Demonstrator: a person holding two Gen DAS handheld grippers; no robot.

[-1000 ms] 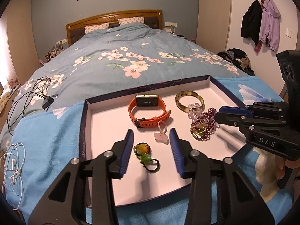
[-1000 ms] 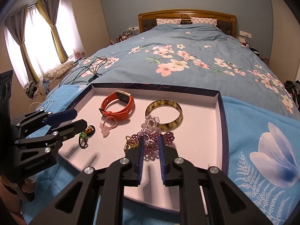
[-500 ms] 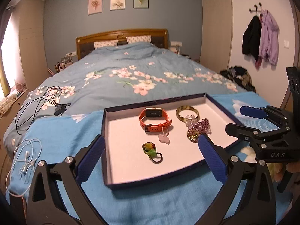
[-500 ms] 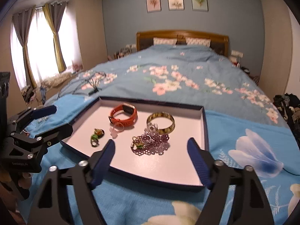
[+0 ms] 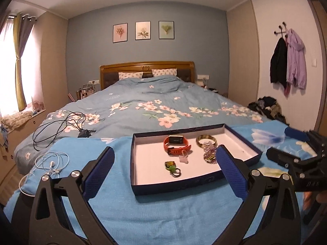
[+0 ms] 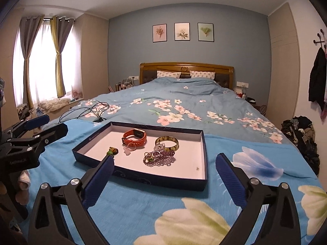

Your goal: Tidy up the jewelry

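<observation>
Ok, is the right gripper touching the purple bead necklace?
Apart. Right wrist view: right gripper is wide open short of the tray; purple bead necklace lies inside.

We see a dim, cool-toned room lit mainly by daylight through the sheer white curtained window (image 6: 44, 65) on the left, which blows out to glare. Fisheye bending curves walls and ceiling, and black vignetting fills the corners. The black right-hand gripper (image 5: 296, 153) at the left view's edge looks motion-blurred.
</observation>
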